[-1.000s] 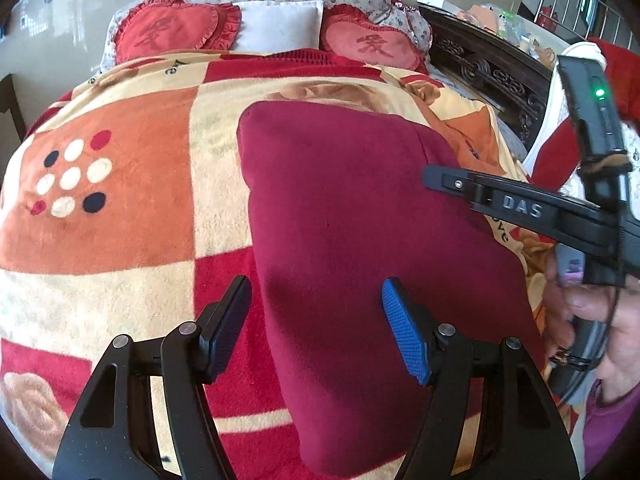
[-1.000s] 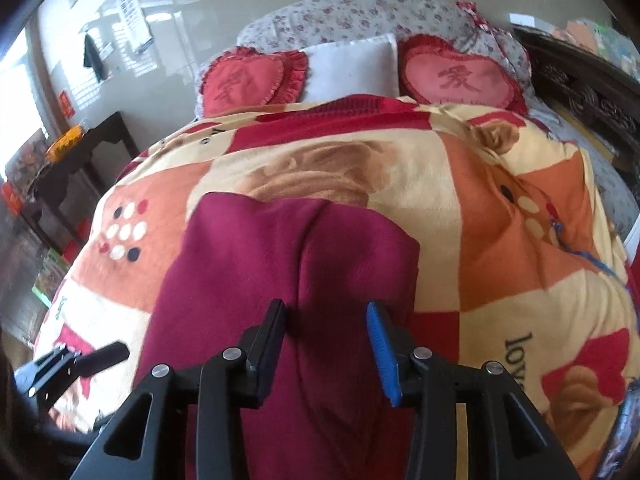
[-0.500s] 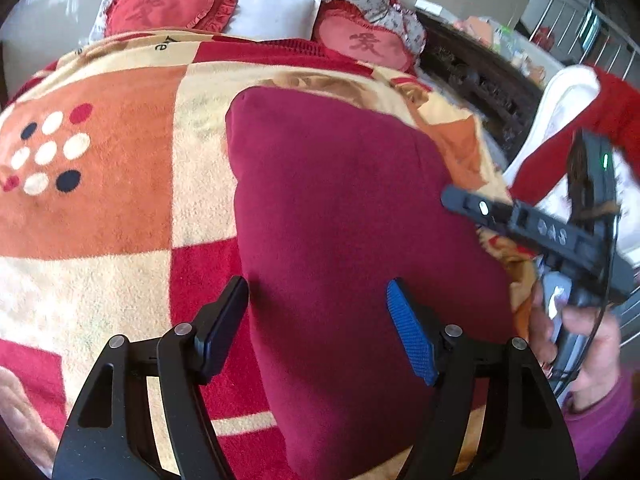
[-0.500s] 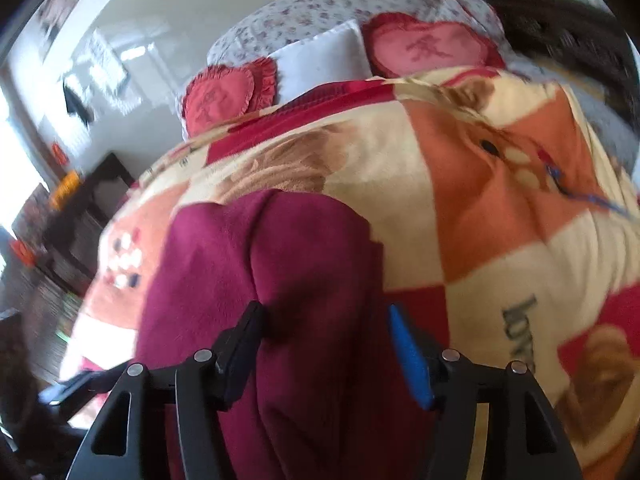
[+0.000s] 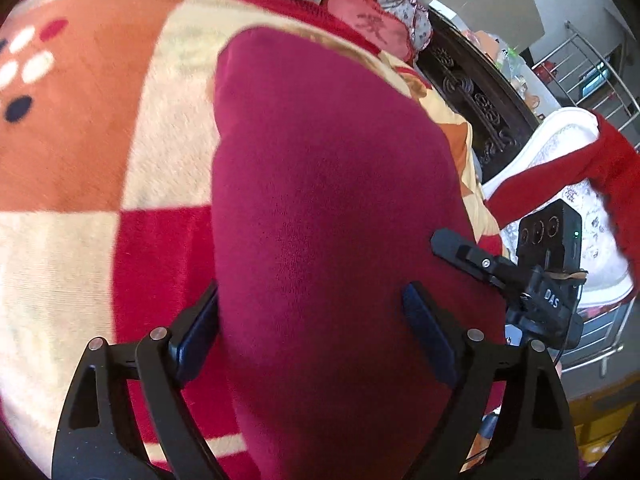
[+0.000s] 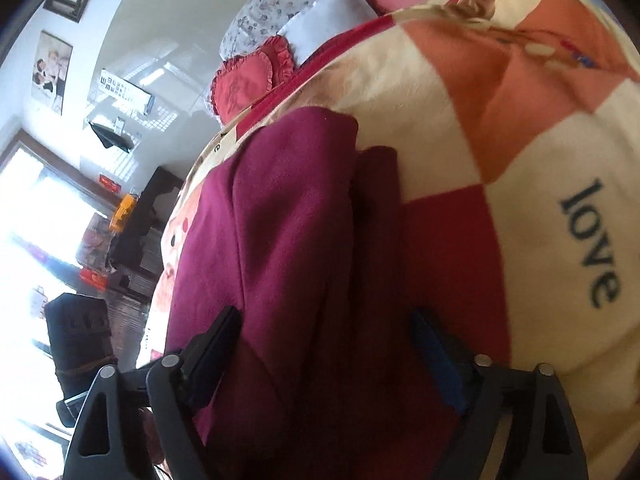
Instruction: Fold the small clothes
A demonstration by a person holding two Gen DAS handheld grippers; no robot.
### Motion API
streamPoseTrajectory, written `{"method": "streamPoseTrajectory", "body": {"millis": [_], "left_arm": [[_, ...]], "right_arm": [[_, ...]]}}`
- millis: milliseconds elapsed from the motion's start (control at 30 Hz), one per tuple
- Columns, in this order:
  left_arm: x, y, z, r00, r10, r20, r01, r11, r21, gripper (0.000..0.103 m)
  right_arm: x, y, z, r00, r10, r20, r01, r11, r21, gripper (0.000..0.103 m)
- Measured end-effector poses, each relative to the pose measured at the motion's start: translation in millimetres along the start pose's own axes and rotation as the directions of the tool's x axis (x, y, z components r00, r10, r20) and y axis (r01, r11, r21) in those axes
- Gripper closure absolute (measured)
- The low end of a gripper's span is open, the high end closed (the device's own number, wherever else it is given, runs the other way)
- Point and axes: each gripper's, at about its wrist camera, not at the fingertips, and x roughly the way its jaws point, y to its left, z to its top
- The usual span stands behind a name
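A plain maroon garment (image 5: 332,200) lies on a fleece blanket (image 5: 80,120) checked in orange, cream and red, with white, red and navy dots on one orange square and the dark word "love" (image 6: 592,244) on a cream one. Beyond the blanket sit red heart-shaped cushions (image 6: 248,80) with ruffled edges, a white pillow (image 6: 332,16) and a floral-print headboard (image 6: 272,4).

Black left gripper (image 5: 310,326), silver screws, seemingly blue pads

Dark red garment (image 5: 328,200), folded lengthwise, flat on checked blanket (image 5: 72,128)
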Motion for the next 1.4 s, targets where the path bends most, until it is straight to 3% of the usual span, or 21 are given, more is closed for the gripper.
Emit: {"method": "streamPoseTrajectory", "body": {"millis": [100,133,167,300,500,633,733,800,833,933,1067,1200,1300,1400], "left_arm": [[6,6,5,0.999,-0.044,-0.028,0.043,0.998,-0.056,0.014],[5,5,5,0.999,-0.044,-0.027,0.042,0.997,-0.061,0.014],[4,4,4,0.999,-0.038,-0.024,0.037,0.998,-0.059,0.018],[-19,-4,0,1.0,-0.029,0.005,0.029,0.999,-0.032,0.032],[-80,-5,-25,1.0,-0.025,0.015,0.026,0.999,-0.035,0.034],[-109,6,-56,0.999,0.032,0.004,-0.032,0.999,-0.039,0.034],[-106,25,-79,0.996,0.089,-0.03,-0.091,0.993,-0.075,0.034],[-97,42,-90,0.99,0.124,-0.07,-0.131,0.986,-0.103,0.032],[-98,46,-93,0.991,0.117,-0.063,-0.124,0.986,-0.113,0.03],[-114,47,-94,0.992,0.127,-0.028,-0.129,0.984,-0.121,0.027],[-134,40,-95,0.963,0.265,0.056,-0.262,0.963,-0.067,0.026],[-137,34,-95,0.939,0.328,0.105,-0.325,0.945,-0.041,0.026],[-135,29,-96,0.927,0.354,0.127,-0.352,0.935,-0.043,0.026],[-135,22,-97,0.908,0.385,0.163,-0.384,0.923,-0.038,0.026]], "right_arm": [[3,5,3,1.0,-0.006,0.003,0.006,1.0,-0.021,0.017],[3,8,2,1.0,-0.017,0.004,0.017,0.999,-0.032,0.022],[2,11,1,1.0,-0.023,0.007,0.023,0.999,-0.046,0.039],[-7,37,-1,0.997,-0.075,0.023,0.078,0.989,-0.129,0.052],[-28,77,-7,1.0,-0.029,0.0,0.029,0.988,-0.154,0.055],[-28,103,-36,0.998,0.003,-0.069,-0.015,0.985,-0.171,0.055],[-12,108,-65,0.994,0.014,-0.105,-0.03,0.988,-0.153,0.052],[7,102,-80,0.989,-0.038,-0.14,0.018,0.99,-0.142,0.048],[14,100,-86,0.984,-0.102,-0.149,0.078,0.984,-0.158,0.048],[2,107,-90,0.987,-0.113,-0.117,0.09,0.979,-0.181,0.046],[-27,129,-85,0.986,-0.163,-0.046,0.145,0.952,-0.268,0.046],[-47,161,-91,0.99,-0.139,0.0,0.128,0.911,-0.393,0.047],[-44,178,-106,0.993,-0.114,-0.023,0.09,0.879,-0.468,0.052],[-24,178,-125,0.978,-0.199,-0.057,0.138,0.83,-0.541,0.054]]}}
